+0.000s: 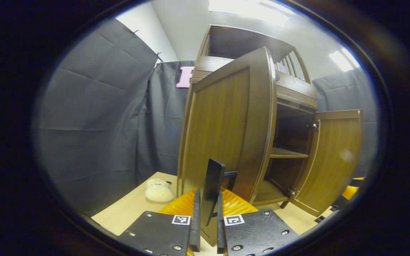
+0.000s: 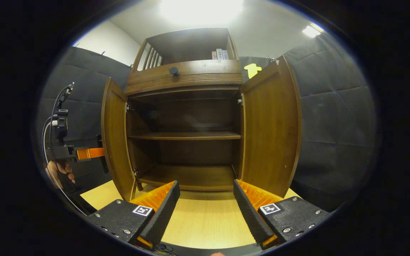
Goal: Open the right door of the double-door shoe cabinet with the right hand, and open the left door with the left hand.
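The brown wooden shoe cabinet (image 2: 185,76) stands on a light table with both doors swung outward. In the left gripper view my left gripper (image 1: 208,195) is shut on the dark upright handle (image 1: 214,174) of the left door (image 1: 222,131). The right door (image 1: 333,160) stands open farther off. In the right gripper view my right gripper (image 2: 206,206) is open and holds nothing. It hovers over the table in front of the cabinet's open middle, apart from the right door (image 2: 271,135). At the left door (image 2: 114,142) a hand (image 2: 61,170) holds the left gripper (image 2: 89,153).
Inside, a shelf (image 2: 185,136) and a bottom board are bare. A drawer knob (image 2: 173,71) sits above the doors, with books (image 2: 219,54) in the top compartment. A white fluffy item (image 1: 158,192) lies on the table (image 2: 205,220) left of the cabinet. Black cloth walls stand close around.
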Demonstrator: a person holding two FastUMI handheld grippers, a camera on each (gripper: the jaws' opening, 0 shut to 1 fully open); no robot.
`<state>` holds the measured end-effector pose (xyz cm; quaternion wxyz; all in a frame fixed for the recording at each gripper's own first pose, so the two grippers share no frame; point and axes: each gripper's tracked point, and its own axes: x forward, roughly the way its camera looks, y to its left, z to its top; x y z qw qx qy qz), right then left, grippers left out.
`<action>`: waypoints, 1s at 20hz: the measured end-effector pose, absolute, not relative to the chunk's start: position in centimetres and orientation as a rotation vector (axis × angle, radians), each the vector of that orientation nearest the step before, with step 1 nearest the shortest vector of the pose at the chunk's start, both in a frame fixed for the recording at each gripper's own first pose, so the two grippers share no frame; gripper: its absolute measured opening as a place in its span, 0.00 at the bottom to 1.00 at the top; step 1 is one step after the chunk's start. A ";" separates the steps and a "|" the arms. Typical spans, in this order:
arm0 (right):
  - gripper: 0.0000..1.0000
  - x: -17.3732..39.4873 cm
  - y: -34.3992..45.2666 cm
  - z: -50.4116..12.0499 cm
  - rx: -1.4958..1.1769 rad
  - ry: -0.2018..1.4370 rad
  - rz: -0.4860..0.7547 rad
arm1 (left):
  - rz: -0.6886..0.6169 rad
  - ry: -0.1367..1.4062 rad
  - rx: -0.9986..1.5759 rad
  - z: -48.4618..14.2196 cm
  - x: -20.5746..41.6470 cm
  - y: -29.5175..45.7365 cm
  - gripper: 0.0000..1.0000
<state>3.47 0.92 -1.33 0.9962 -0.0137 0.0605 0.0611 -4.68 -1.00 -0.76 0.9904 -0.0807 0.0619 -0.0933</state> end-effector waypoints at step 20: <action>0.94 4.2 9.8 -0.3 -0.041 0.103 0.100 | -0.123 0.046 -0.015 1.4 -6.5 -2.4 0.20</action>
